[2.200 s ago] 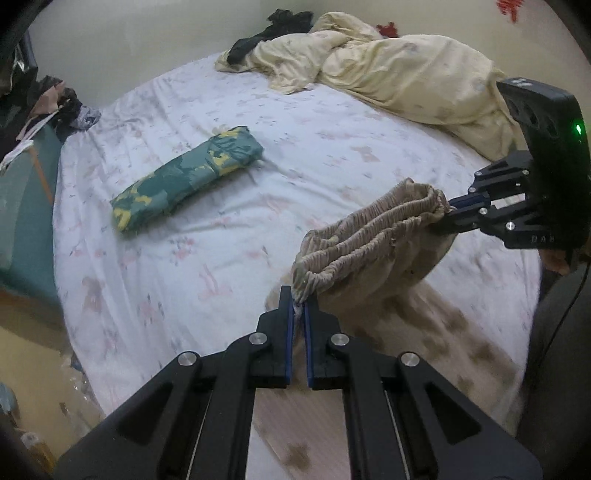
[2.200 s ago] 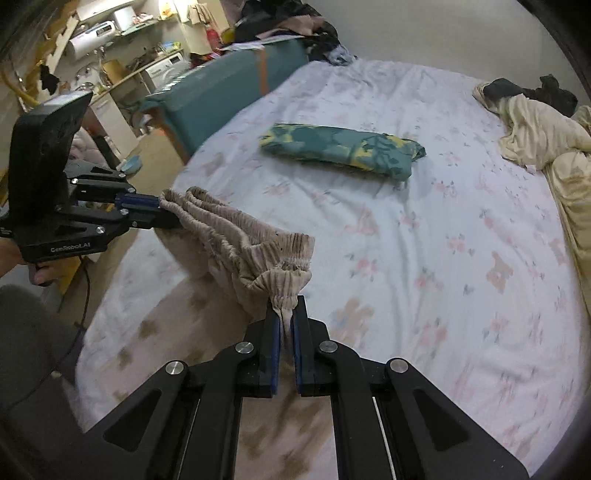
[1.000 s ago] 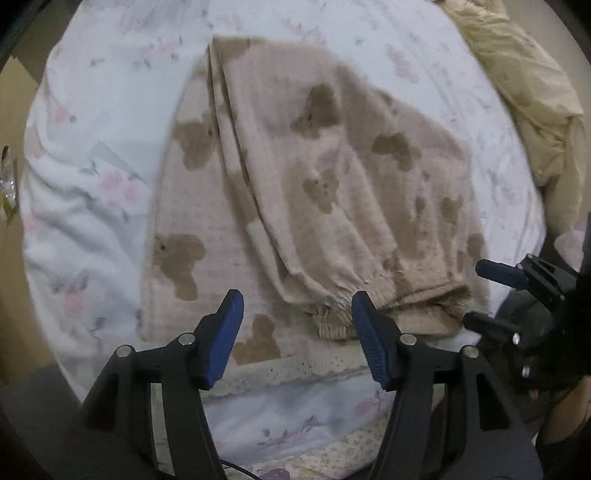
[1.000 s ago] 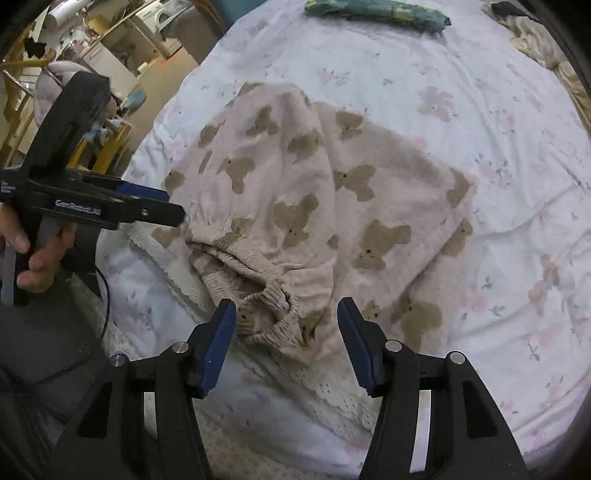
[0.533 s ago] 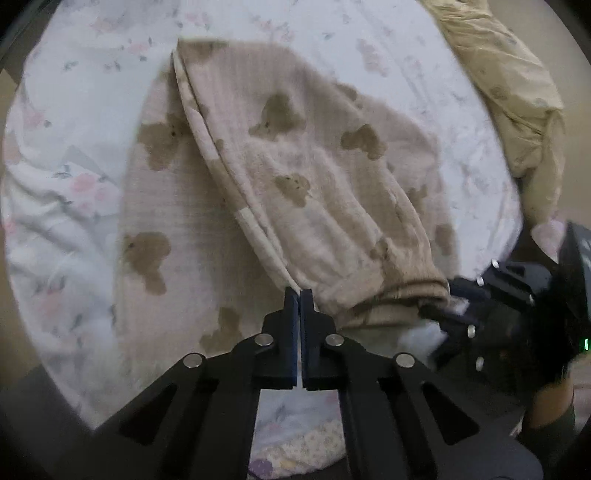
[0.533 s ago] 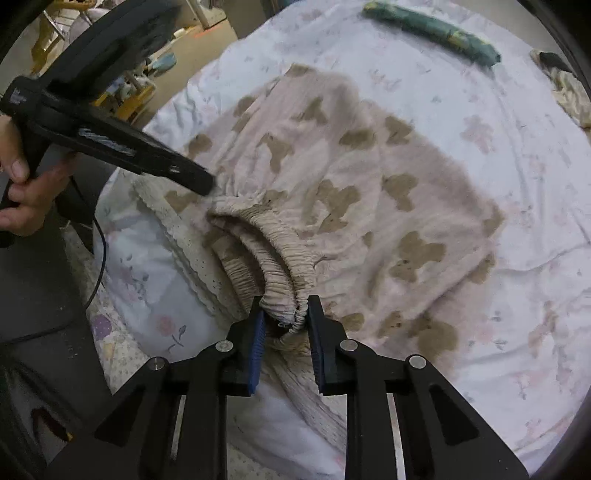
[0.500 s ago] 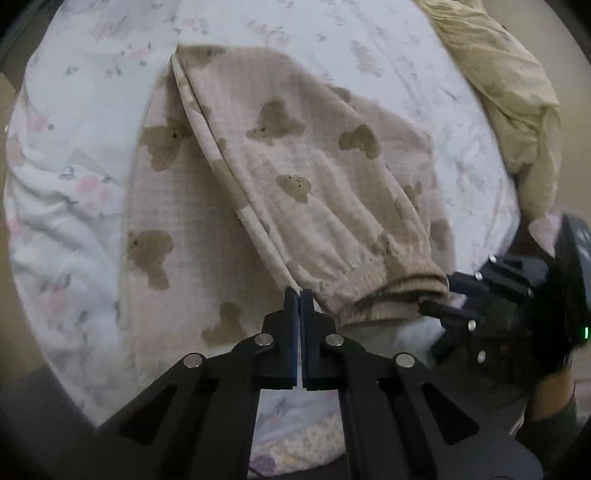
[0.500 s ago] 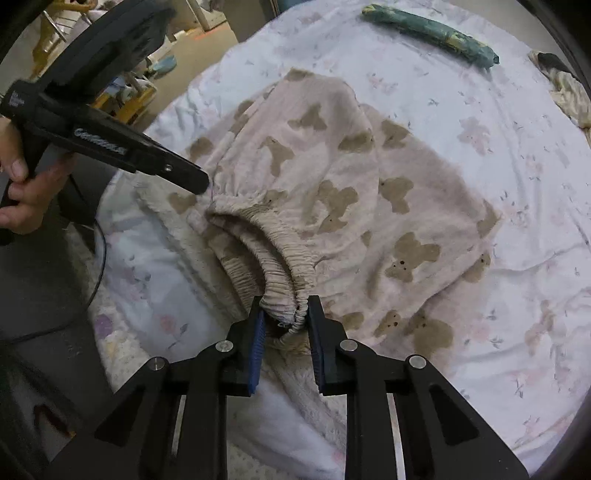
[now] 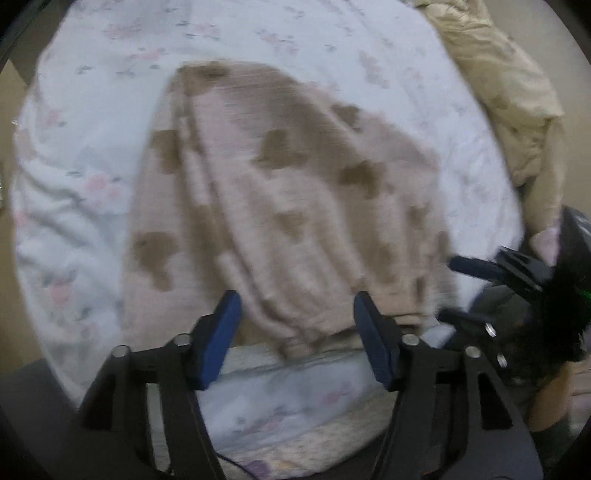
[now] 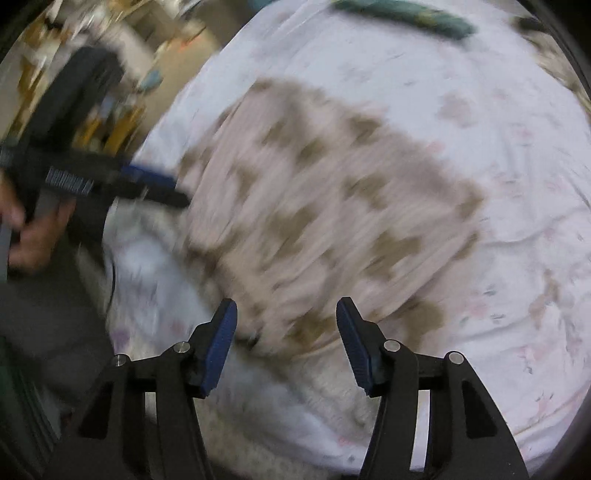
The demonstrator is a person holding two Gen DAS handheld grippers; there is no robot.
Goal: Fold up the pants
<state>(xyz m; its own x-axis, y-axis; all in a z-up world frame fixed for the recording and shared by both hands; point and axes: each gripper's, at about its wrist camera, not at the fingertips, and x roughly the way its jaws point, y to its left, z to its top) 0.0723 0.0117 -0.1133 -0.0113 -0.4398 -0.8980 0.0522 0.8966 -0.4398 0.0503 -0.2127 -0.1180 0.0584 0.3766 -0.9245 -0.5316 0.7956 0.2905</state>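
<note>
Pants [image 9: 288,206] lay folded on the bed [image 9: 74,166]; both tongs, left [image 9: 295,332] and right [image 10: 284,343], were opening, empty. Only the right view showed a green bundle [image 10: 406,16].

The pants [image 9: 280,206] look like soft, matt, ribbed cloth, though blur hides detail. Under them the bedsheet [image 9: 74,192] is smooth printed cloth. The left gripper [image 9: 295,325] has matt black plastic arms.

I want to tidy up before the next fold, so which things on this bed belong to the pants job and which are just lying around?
Part of the job:
- beige pants with brown bear print
- left gripper, jaws opening
- right gripper, jaws opening

Just lying about:
- crumpled cream quilt
- folded green camouflage bundle
</note>
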